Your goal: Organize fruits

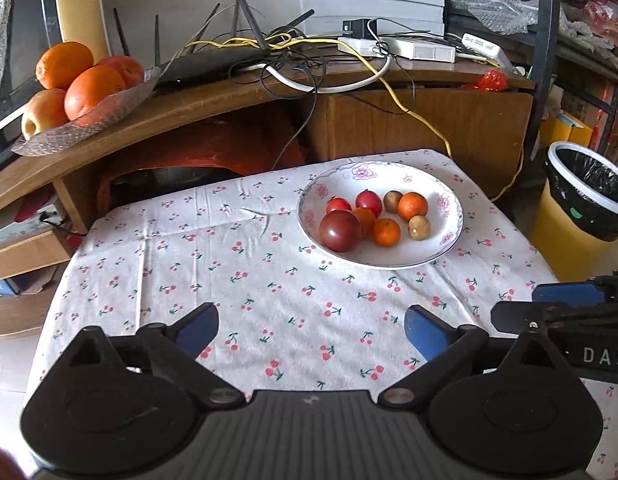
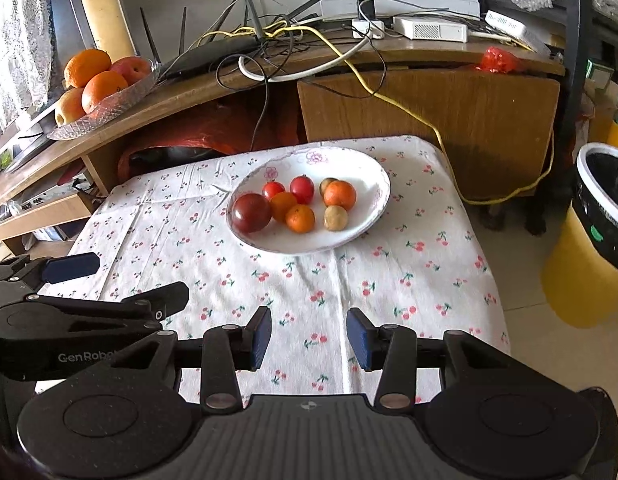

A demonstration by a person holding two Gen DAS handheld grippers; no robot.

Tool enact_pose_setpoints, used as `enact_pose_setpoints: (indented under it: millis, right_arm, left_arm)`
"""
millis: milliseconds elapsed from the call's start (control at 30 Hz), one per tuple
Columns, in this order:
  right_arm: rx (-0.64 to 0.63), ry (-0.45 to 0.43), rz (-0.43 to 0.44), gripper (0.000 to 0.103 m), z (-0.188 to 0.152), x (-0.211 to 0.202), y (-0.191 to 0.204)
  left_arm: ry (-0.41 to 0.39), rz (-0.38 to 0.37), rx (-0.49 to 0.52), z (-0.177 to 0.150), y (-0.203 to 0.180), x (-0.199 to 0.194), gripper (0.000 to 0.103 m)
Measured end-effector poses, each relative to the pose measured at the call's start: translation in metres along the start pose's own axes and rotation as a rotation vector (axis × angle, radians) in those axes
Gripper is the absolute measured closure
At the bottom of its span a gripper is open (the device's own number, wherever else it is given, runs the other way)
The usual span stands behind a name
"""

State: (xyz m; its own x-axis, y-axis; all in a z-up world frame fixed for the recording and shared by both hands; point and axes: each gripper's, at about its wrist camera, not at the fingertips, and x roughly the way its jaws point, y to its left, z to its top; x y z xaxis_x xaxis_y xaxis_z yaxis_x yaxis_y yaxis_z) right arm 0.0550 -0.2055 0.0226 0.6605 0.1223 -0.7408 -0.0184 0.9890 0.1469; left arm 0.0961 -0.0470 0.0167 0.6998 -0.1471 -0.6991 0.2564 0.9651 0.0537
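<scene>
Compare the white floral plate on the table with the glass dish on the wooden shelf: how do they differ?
The white floral plate is opaque china holding small fruits; the glass dish is clear, textured, holding large oranges and apples. The plate sits on the cherry-print cloth; the dish sits higher, on the wooden shelf. Both hold fruit.

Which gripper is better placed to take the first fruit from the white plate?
Probably the right gripper: the plate lies almost straight ahead of it. For the left gripper, the plate sits off to its right. Both are open and empty.
</scene>
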Motion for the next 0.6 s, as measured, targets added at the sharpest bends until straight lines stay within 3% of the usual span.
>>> enact_pose_setpoints:
  millis: [600]
  right_arm:
    - [0.007, 0.006, 0.006, 0.064, -0.020, -0.014, 0.009]
  left_arm:
    - [0.031, 0.029, -0.002, -0.017, -0.003, -0.016, 0.000]
